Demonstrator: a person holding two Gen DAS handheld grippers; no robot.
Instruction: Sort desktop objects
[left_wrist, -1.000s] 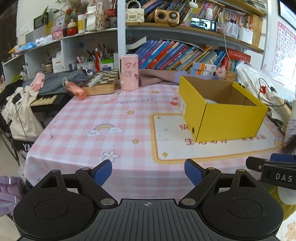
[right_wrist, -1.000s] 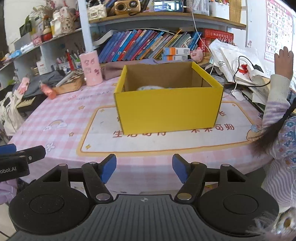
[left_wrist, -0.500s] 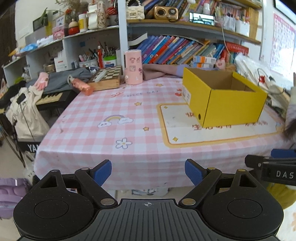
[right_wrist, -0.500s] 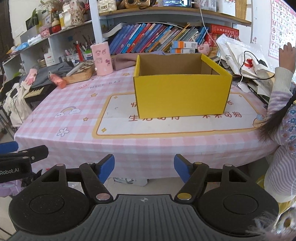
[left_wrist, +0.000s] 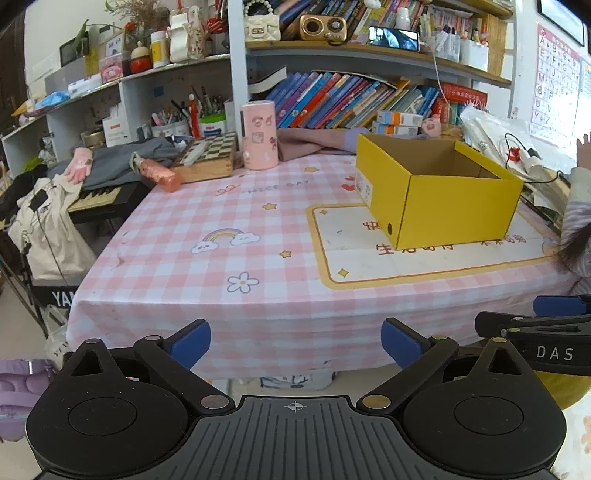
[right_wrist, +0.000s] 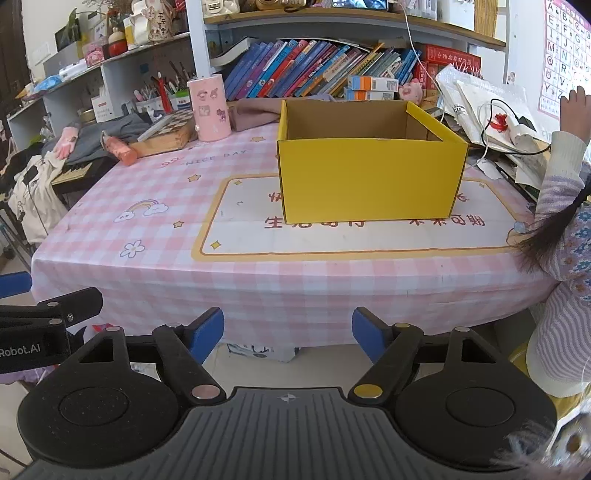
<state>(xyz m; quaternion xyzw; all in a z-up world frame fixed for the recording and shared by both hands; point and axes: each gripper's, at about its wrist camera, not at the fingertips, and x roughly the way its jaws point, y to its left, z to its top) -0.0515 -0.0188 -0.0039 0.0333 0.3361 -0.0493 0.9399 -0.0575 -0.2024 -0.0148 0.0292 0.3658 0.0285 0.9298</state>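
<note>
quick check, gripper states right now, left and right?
Left gripper: open, nothing between the jaws, which have just been opening.
Right gripper: open, nothing held, jaws likewise just been opening.

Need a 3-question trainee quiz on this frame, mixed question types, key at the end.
1. True or false: the yellow box stands open-topped on the white mat.
2. What lies between the jaws of the left gripper and the right gripper?
A. a book
B. nothing
C. a pen
3. Fill in: the pink cylindrical holder stands beside the ____ board at the far edge of the table.

Key: 1 true; 2 B, both have just been opening with nothing between them; 3 chess.
</note>
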